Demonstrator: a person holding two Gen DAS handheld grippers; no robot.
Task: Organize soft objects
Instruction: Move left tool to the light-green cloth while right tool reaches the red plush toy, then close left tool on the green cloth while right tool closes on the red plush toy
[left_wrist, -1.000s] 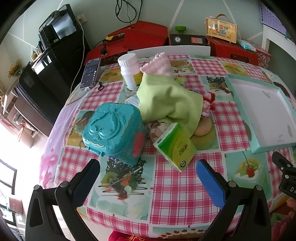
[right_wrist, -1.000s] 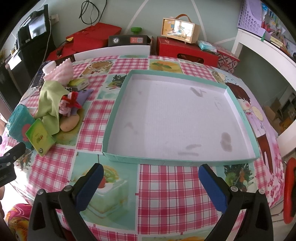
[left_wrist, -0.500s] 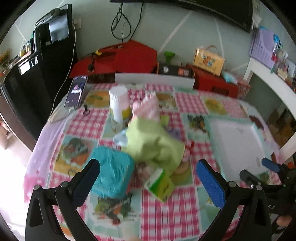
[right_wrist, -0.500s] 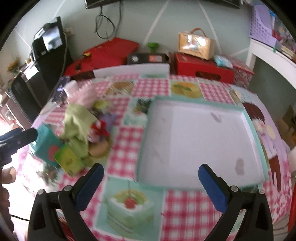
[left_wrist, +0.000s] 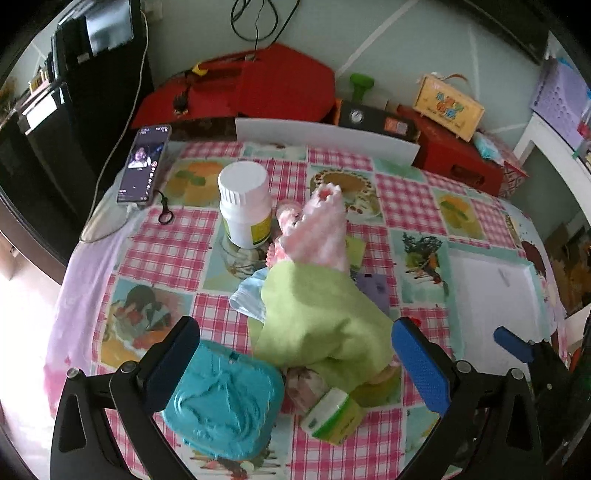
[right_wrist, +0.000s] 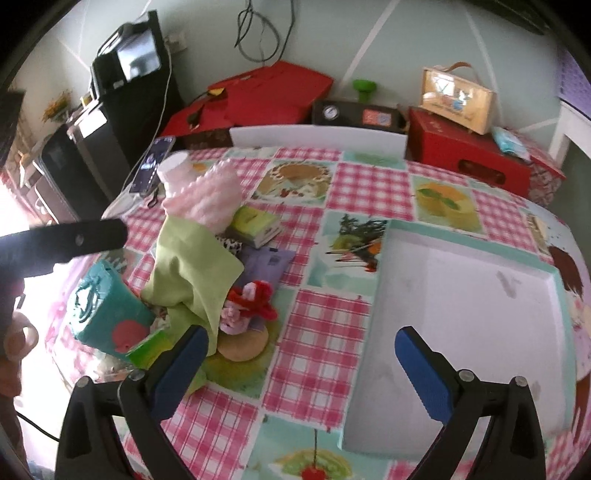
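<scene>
Step in hand: approach, nothing picked yet. Both grippers empty, held above the near edge of the surface (left_wrist: 177, 251).

Left gripper (left_wrist: 295, 354): fingers spread wide, nothing between the pads. It hovers over the pile, w/ the green cloth (left_wrist: 317, 317) framed between the fingers and the teal box (left_wrist: 221, 402) under the left finger. Can't tell height above the cloth.

Right gripper (right_wrist: 295, 369): fingers spread too, empty. Sits between pile and tray (right_wrist: 480, 317), over bare checked cloth.

Where the soft stuff is, all relative to the green cloth:
- pink knit (left_wrist: 321, 229) just behind, touching its far edge
- red/pink plush (right_wrist: 251, 299) at its right hem, partly under it
- tan pad (right_wrist: 243, 343) just in front of the plush
- tissue pack (left_wrist: 332, 413) at the near edge, partly tucked under
- white bottle (left_wrist: 245, 203) behind-left, hard item, prob. leave

Tray well right of the cloth, empty, likely the drop spot (my guess from the task).

Next move, judged: left gripper drops onto the cloth's top fold, closes on a bunched ridge, lifts clear. Needs a deep bite; cloth is limp and drapes over the plush and tissue pack, so a slow lift to avoid dragging those along. Teal box is close to the left finger, so keep off it.
</scene>
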